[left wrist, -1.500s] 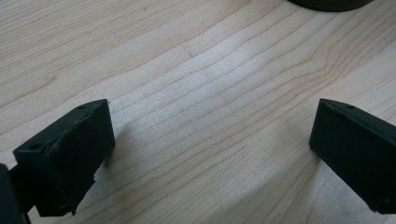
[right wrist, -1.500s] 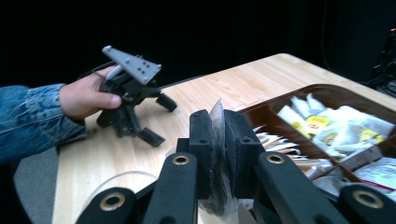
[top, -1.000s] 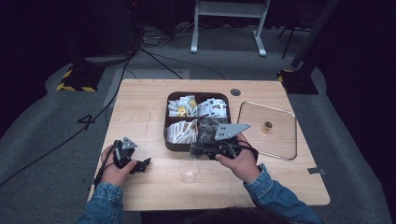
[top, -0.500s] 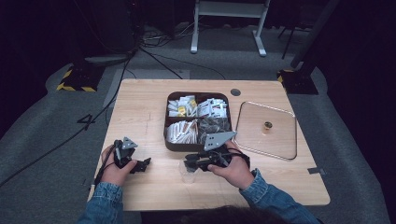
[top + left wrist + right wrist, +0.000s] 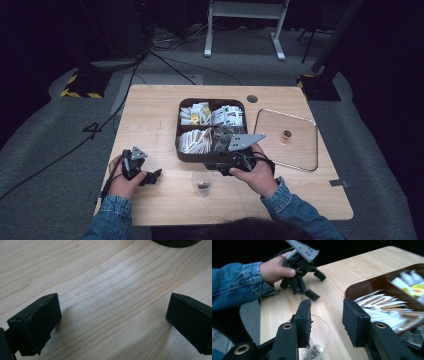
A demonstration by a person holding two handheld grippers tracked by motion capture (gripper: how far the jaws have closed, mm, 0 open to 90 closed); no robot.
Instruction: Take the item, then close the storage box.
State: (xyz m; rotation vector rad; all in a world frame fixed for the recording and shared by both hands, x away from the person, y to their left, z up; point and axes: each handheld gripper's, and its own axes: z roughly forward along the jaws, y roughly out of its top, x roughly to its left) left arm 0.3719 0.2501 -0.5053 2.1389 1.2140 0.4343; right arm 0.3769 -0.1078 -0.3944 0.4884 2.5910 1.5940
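A dark brown compartment tray [image 5: 178, 131] holds several paper sachets [image 5: 194, 140] in the middle of the wooden table. In front of the tray stands a clear plastic cup [image 5: 201, 181] with a small dark bit [image 5: 202, 186] at its bottom. My right gripper [image 5: 214, 168] hovers just above and beside the cup's rim, open, with nothing between its jaws. Its own view puts the right gripper [image 5: 325, 322] over the cup [image 5: 318, 337], with the tray [image 5: 359, 288] on the right. My left gripper [image 5: 152, 176] rests low at the front left, and the left gripper [image 5: 112, 315] is wide open over bare wood.
A clear square lid [image 5: 300, 152] lies right of the tray with a small gold object [image 5: 286, 134] on it. A round grommet hole [image 5: 252, 99] sits near the table's far edge. Bare wood spreads across the left side of the table [image 5: 145, 120]. Cables run over the grey floor [image 5: 60, 150].
My right gripper has pulled back from the tray's front compartment toward me and to the left, ending over the cup. The left gripper has stayed put.
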